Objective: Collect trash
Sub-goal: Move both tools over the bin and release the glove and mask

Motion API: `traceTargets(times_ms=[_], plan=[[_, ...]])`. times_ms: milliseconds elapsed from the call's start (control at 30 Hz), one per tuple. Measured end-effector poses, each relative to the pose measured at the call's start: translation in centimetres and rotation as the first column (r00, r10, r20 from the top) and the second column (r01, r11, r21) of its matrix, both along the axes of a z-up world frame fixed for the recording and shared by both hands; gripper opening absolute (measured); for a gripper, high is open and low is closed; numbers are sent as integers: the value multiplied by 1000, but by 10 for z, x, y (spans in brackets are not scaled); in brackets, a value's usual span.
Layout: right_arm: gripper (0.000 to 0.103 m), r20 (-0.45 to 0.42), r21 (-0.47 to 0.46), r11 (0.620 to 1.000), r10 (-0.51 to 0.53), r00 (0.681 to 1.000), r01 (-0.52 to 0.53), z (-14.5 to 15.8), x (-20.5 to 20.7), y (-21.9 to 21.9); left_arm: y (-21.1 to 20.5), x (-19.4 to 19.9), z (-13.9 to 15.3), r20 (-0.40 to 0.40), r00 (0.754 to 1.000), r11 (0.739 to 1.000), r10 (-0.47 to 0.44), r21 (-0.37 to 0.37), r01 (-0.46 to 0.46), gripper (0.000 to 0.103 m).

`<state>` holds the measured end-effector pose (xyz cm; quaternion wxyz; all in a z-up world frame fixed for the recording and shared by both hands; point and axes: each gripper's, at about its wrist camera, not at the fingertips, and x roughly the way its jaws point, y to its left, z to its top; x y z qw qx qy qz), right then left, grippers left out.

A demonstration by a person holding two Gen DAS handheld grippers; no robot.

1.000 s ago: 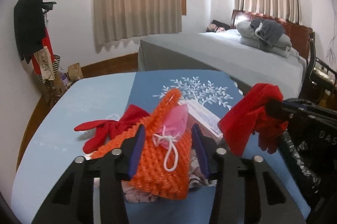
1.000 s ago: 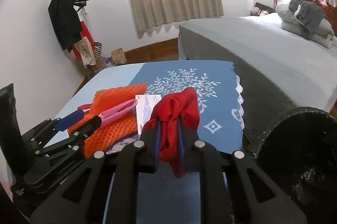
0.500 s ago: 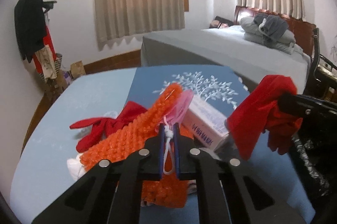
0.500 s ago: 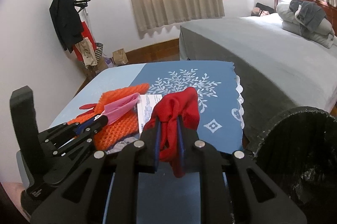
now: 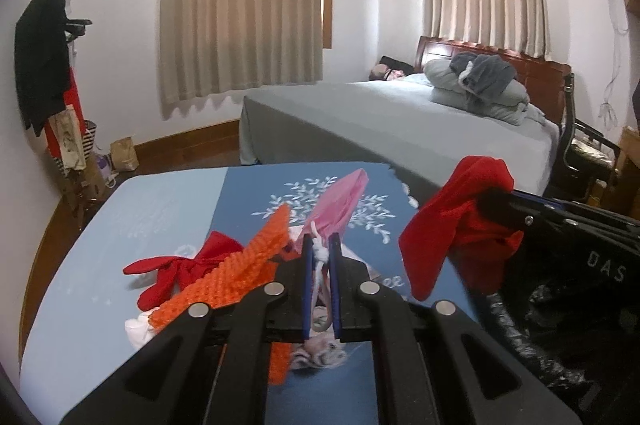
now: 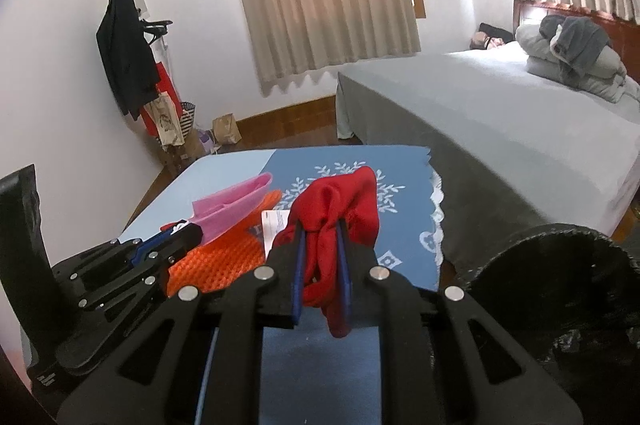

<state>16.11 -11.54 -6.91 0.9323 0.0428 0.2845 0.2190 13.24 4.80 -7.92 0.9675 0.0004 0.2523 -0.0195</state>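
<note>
Left tongs (image 5: 321,257) pinch the pink pouch (image 5: 340,203) and right tongs (image 6: 320,257) the red cloth (image 6: 340,209), both lifted, likely for the black bin (image 6: 560,289) at lower right.

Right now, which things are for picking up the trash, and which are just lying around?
For the job:
- pink pouch in the left tongs
- red cloth in the right tongs
- black trash bag

Lying about:
- orange knitted piece
- red glove
- bed
- coat rack
</note>
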Motion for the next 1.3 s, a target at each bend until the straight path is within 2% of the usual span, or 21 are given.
traceTargets(times_ms=[400,633,833,1300], plan=[[14,42,-10,997,-78,996,79,17,-22,-40,-35,-7,14,28,996,996,-86,-10,87,7],[14,49,-20,988,-154,987,155,19,-34,-75,-69,-11,15,32,986,987,-163,-6,163,7],[14,45,-32,971,-234,971,235,15,-46,-111,-105,-9,18,36,970,970,-240,-14,241,7],[14,12,-65,915,-399,917,399,-9,-69,-186,-185,-2,13,21,915,915,-403,-30,403,8]])
